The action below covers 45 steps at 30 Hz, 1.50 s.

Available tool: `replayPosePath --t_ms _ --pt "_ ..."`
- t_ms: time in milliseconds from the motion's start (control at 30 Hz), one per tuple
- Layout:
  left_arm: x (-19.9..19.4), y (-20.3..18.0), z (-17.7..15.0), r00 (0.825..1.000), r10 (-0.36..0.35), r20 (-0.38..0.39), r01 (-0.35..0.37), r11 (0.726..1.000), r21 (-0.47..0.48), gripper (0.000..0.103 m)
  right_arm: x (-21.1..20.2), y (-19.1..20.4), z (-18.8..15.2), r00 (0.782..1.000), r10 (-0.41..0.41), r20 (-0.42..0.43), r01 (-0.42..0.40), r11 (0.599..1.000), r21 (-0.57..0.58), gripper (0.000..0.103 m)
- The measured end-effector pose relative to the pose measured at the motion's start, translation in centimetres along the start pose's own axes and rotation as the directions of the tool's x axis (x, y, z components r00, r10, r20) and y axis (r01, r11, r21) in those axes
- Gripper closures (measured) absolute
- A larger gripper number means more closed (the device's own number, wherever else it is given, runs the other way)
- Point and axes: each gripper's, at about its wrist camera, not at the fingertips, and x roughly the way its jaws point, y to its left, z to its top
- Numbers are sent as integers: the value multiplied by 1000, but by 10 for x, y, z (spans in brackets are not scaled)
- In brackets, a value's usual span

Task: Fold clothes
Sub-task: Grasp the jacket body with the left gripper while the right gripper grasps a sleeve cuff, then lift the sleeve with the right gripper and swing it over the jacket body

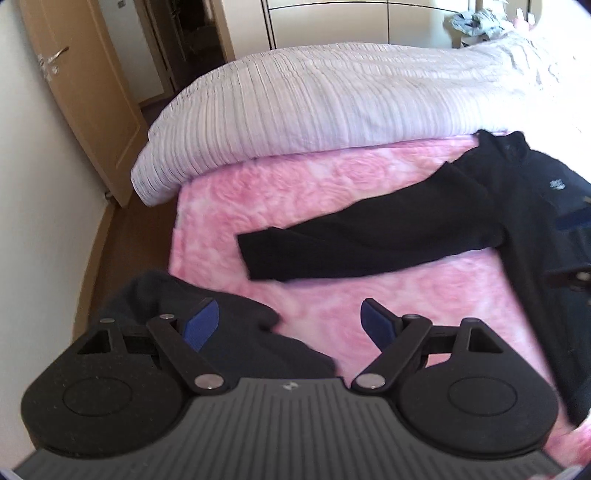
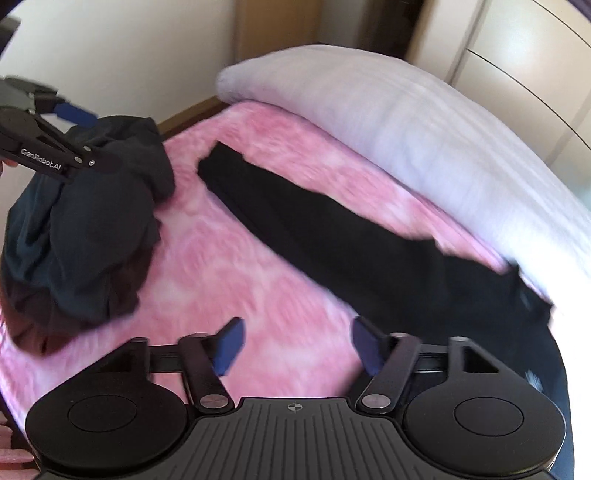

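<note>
A black long-sleeved top (image 1: 524, 206) lies flat on the pink blanket (image 1: 325, 184), one sleeve (image 1: 362, 243) stretched out to the left; the sleeve also shows in the right wrist view (image 2: 332, 243). A crumpled pile of dark clothes (image 2: 88, 236) sits at the blanket's left edge, partly under my left gripper (image 1: 290, 325). My left gripper is open and empty above the pile's edge; it also shows in the right wrist view (image 2: 70, 122). My right gripper (image 2: 297, 347) is open and empty above the blanket, just short of the sleeve.
A folded white ribbed duvet (image 1: 332, 99) lies across the bed behind the blanket. A wooden door (image 1: 74, 92) and white wall stand to the left, wardrobe doors (image 2: 517, 85) at the back. Loose clothes (image 1: 476, 20) lie at the far right corner.
</note>
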Motion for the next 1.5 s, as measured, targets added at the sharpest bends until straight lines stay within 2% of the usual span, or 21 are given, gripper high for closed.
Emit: replayPosePath --t_ms 100,267,433,567,633,700,733,767,1000,1067,1167,1233,1300,1367,1433,1467,1500 --pt "14 24 1 999 34 10 -34 998 54 21 51 24 41 998 50 25 -48 994 -98 40" --pt "36 61 -15 998 54 19 -55 998 25 21 138 67 93 991 111 70 -87 955 -284 40" --pt "43 80 -41 996 83 27 -82 995 -60 21 224 101 110 989 134 64 -91 888 -451 40" --pt "41 86 -57 994 101 31 -96 987 -127 21 274 112 119 994 74 82 -20 849 -528 40" --pt "42 87 -62 994 102 24 -98 985 -144 21 288 111 120 995 59 75 -9 842 -540 42" --pt "44 88 -65 995 97 14 -94 984 -154 21 297 114 120 996 55 75 -3 825 -565 71" --pt "45 88 -64 995 95 13 -92 984 -155 21 299 116 119 996 51 79 4 813 -582 82" --pt "45 87 -62 996 91 11 -88 985 -150 21 301 117 117 995 48 83 11 804 -595 84" --pt "40 65 -34 998 49 31 -47 997 -67 21 255 88 121 979 115 168 -33 903 -428 86" --pt "39 49 -19 999 22 42 -20 999 -38 21 224 59 127 962 145 233 -72 953 -295 86" --pt "36 18 6 998 -24 63 23 1000 12 21 165 6 129 919 132 372 -98 989 -109 86" --pt "34 -10 23 995 -62 81 59 997 47 21 114 -40 120 877 72 476 -81 997 0 86" --pt "32 -44 41 990 -102 100 93 992 90 21 57 -93 97 819 -47 572 -27 992 121 86" --pt "29 -81 56 983 -141 115 125 983 132 21 -3 -150 50 747 -213 629 25 956 293 86" --pt "26 -120 70 975 -181 126 158 972 171 21 -45 -199 -11 698 -381 606 79 883 463 86" --pt "26 -141 73 972 -201 125 176 967 184 21 -58 -224 -48 684 -465 562 106 826 554 86" --pt "27 -161 77 967 -221 123 195 961 196 21 -64 -249 -87 689 -526 499 112 757 644 86"
